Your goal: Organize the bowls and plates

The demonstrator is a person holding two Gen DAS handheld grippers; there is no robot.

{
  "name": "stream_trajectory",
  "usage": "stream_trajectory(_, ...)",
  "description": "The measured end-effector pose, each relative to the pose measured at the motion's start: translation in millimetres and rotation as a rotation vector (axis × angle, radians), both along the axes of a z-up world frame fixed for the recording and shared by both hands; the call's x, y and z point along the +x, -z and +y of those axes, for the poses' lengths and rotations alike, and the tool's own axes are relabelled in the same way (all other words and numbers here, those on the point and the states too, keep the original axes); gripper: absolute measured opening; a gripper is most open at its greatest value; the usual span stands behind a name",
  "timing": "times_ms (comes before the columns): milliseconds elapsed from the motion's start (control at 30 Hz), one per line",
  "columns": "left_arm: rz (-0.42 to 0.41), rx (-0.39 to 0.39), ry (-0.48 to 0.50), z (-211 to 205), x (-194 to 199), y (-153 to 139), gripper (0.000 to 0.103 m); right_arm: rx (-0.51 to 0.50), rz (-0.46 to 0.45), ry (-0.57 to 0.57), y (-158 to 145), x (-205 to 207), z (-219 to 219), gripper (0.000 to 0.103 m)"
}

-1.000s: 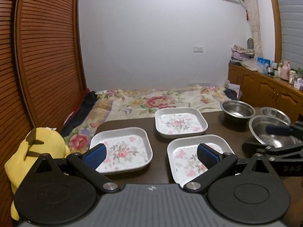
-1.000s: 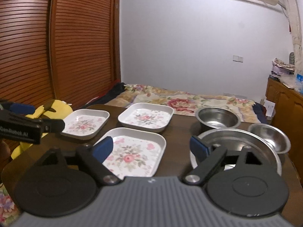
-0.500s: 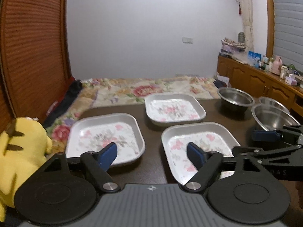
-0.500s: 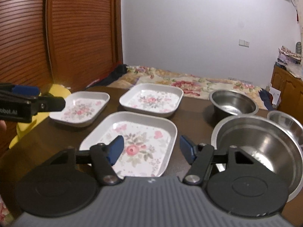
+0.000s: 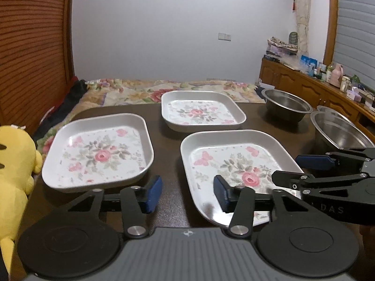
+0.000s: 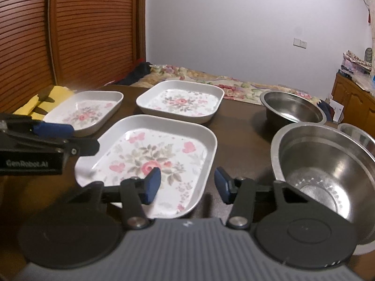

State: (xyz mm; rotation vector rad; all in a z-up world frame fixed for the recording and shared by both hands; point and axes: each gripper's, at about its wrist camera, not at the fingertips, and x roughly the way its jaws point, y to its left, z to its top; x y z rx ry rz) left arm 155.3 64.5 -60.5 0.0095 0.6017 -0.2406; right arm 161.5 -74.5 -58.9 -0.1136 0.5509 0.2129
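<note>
Left wrist view first: your left gripper (image 5: 187, 194) has its fingers (image 5: 153, 193) parted wide with nothing between them, and the gap is looking at bare desk (image 5: 168, 145) between two flowered plates. The left plate (image 5: 98, 149) sits just ahead and to the left of your left finger; the near plate (image 5: 234, 168) runs under your right finger, its near rim right at the pad. A third plate, the far plate (image 5: 201, 111), lies straight ahead, further back. Your right gripper (image 5: 304, 171) comes in from the right edge, over the near plate's right side. The bowls are away to the right: a small bowl (image 5: 287, 106) at the back, a big bowl (image 5: 339, 133) nearer.

Now the right wrist view: your right gripper (image 6: 187, 185) is also spread wide and empty. Its left finger hangs over the near plate (image 6: 154, 159) while the right finger sits beyond that plate's right edge, so the rim's near right corner lies between the fingers, a touch left of centre. The big bowl (image 6: 328, 173) is close on the right, its rim beside your right finger; the small bowl (image 6: 293, 111) sits behind it. Your left gripper (image 6: 54, 131) shows at the left edge.

My read: for the near plate, your right hand is the better placed; the left plate belongs to your left hand, needing a shift leftward.
</note>
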Motion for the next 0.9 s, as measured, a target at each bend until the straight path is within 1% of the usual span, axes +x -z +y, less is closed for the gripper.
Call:
stream_trajectory(100,0.004,-0.001,0.001,-1,2,1,0.040,0.004,0.009,0.006,2,4,-1,0.050)
stream_trajectory(167,0.007,-0.010,0.008,-2,4,2,0.034,0.012,0.015,0.013,4,6,-2,0.048)
stream_trajectory(233,0.006,-0.016,0.006,-3,4,2,0.033,0.022,0.020,0.020,5,8,-3,0.045)
stream_trajectory(267,0.008,-0.018,0.005,-3,5,3,0.029,0.031,0.025,0.025,5,9,-4,0.043)
stream_trajectory(333,0.020,-0.022,0.006,-4,7,5,0.027,0.051,0.034,0.029,7,10,-6,0.039)
stream_trajectory(433,0.025,-0.024,0.014,-5,7,6,0.022,0.073,0.040,0.035,9,11,-8,0.038)
stream_trajectory(500,0.029,-0.021,0.019,-6,8,7,0.020,0.075,0.038,0.040,10,10,-9,0.037)
stream_trajectory(567,0.036,-0.017,0.017,-7,8,9,0.017,0.084,0.032,0.042,10,10,-9,0.035)
stream_trajectory(700,0.040,-0.029,0.010,-5,7,11,0.015,0.119,0.032,0.055,11,10,-13,0.030)
stream_trajectory(800,0.032,0.003,0.003,-7,1,9,0.014,0.149,0.036,0.056,12,10,-18,0.025)
stream_trajectory(900,0.027,-0.015,0.005,-3,-7,5,0.014,0.137,0.037,0.030,12,9,-18,0.022)
